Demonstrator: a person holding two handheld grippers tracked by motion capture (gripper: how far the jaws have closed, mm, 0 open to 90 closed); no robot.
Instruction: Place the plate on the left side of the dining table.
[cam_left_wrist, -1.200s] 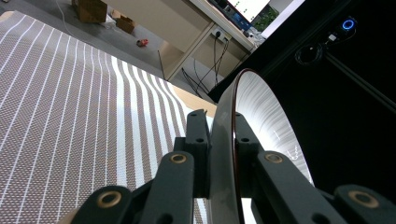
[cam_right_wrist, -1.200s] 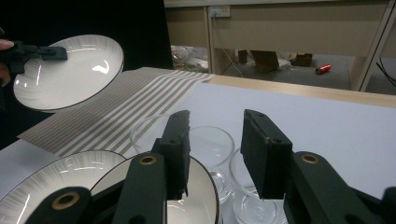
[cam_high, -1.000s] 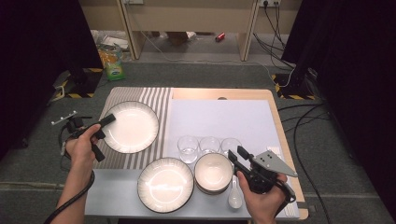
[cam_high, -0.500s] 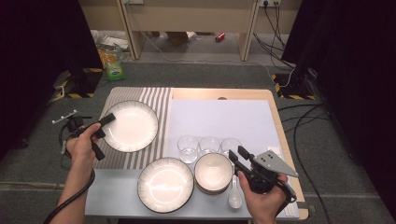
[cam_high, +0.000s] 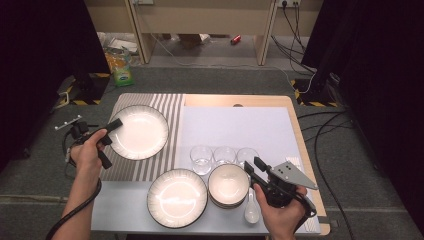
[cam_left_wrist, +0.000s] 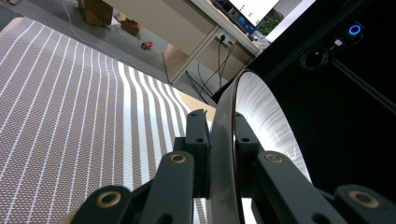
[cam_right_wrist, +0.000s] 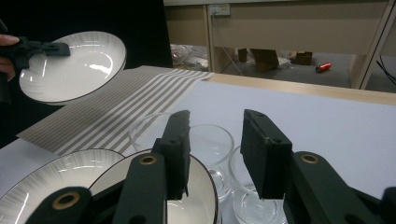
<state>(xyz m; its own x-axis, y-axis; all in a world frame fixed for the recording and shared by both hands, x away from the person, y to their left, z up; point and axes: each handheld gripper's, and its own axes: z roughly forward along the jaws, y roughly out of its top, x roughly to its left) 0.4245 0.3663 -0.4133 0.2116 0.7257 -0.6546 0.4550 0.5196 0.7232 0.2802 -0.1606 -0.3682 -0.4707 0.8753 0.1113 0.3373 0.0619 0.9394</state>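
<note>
- the plate (cam_high: 139, 131) hangs above the striped placemat (cam_high: 165, 107) at about ten o'clock on the table, tilted and clear of the cloth, as the right gripper view (cam_right_wrist: 74, 63) shows
- the left gripper (cam_high: 111, 131) is clamped on the plate's rim at its nine o'clock edge; in the left gripper view the black pads (cam_left_wrist: 198, 140) pinch the thin rim (cam_left_wrist: 224, 154) from both sides
- to set it down well, i judge the plate should be levelled first, then lowered until its foot meets the placemat, and the pinch let go only after that
- a grip this far out on the rim gives leverage against the hand, so a slow wrist and a firm clamp seem wise; the glaze looks slippery
- the right gripper (cam_high: 255, 170) waits at four o'clock with its jaws apart on nothing, just beside the stacked bowls (cam_high: 228, 185) and near the three glasses (cam_high: 223, 156)
- a second plate (cam_high: 177, 198) sits at six o'clock and a white spoon (cam_high: 251, 210) lies by the bowls, all well apart from the landing spot
</note>
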